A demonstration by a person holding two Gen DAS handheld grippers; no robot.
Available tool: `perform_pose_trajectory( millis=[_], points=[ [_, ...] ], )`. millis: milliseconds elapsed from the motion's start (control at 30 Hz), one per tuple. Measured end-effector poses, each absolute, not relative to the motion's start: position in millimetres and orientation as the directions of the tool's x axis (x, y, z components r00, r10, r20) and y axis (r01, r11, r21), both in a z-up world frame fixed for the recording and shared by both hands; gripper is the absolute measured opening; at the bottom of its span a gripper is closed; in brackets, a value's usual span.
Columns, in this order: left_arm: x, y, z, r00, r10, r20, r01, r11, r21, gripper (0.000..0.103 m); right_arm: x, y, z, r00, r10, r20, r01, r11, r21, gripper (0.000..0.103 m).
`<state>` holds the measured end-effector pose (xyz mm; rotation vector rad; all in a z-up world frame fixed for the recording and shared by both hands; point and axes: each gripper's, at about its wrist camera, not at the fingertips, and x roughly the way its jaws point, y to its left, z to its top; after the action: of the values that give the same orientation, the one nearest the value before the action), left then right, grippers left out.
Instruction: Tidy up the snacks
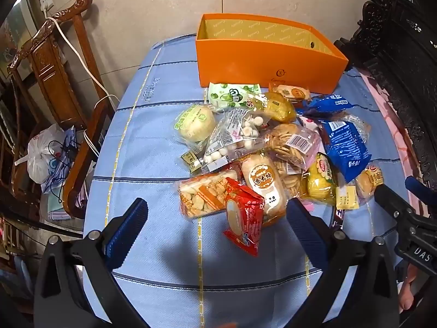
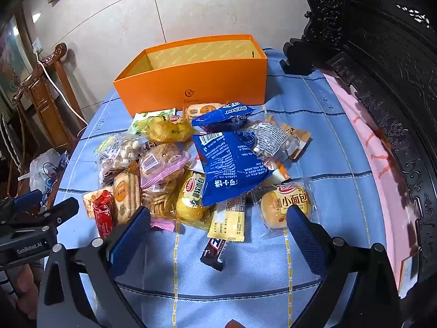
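While both my left claw (image 1: pixel 217 228) and right claw (image 2: pixel 218 235) hover spread wide and empty, the snack pile (image 1: pixel 262 147) lies just ahead: light, crinkly, slippery wrappers, crushable contents, so I'd pinch sealed edges.

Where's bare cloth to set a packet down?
Bare cloth lies left of the snack pile, up to the table edge, and near the tools, before the red packet. Right of the pile there is bare cloth too. Crowded between pile and orange box.
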<state>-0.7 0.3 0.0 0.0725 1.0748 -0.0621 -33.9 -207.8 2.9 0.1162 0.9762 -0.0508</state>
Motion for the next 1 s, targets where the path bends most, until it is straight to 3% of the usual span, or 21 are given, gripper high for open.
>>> perform_pose_trajectory(
  millis=[1000],
  points=[
    [-2,-14,3,0.454,-0.024,-0.891,0.107,0.994,0.027,0.099,-36,-218,4,0.548,0.024,-0.836,0.093,0.992,0.090,0.100]
  ],
)
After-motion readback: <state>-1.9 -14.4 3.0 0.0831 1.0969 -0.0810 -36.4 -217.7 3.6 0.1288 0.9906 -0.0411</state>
